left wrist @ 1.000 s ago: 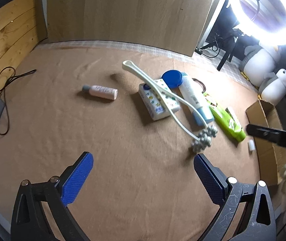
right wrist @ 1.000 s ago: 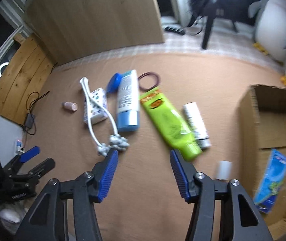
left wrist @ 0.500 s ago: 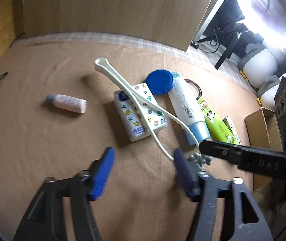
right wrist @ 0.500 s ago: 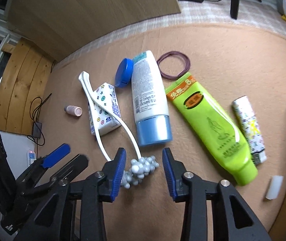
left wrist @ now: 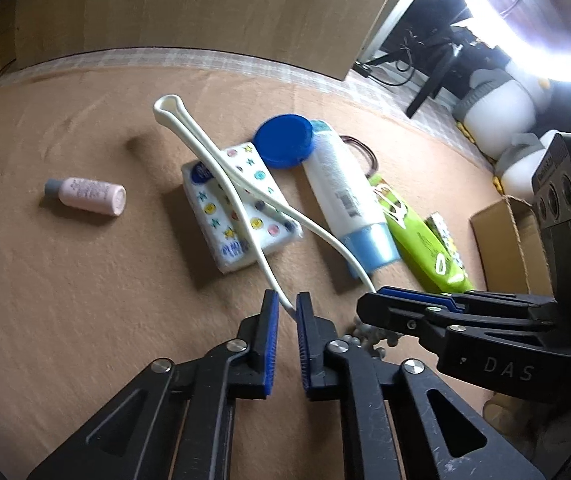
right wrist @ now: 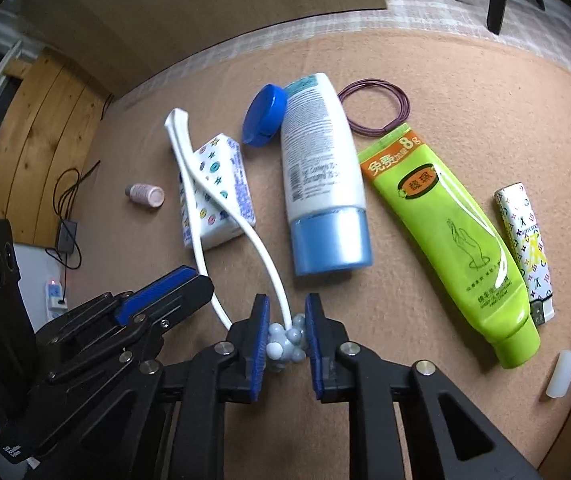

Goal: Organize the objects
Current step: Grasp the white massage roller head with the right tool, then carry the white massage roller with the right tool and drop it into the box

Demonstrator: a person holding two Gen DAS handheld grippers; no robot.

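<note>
Right wrist view: right tool (right wrist: 285,330) is closing around the massager's bead cluster (right wrist: 283,340) at 6 o'clock; left tool (left wrist: 286,312), apparently clamped on one prong, could twist the massager (left wrist: 221,176) off the tissue pack (left wrist: 241,208).

cardboard box (left wrist: 505,232): cut off by claw; hair tie (left wrist: 361,148): half hidden

We're looking at a tan felt mat (right wrist: 465,80) with a big wooden board (left wrist: 225,8) leaning at the back, plank wall (right wrist: 45,128) on the left, and a glaring ring light (left wrist: 525,40) blowing out the upper right.
</note>
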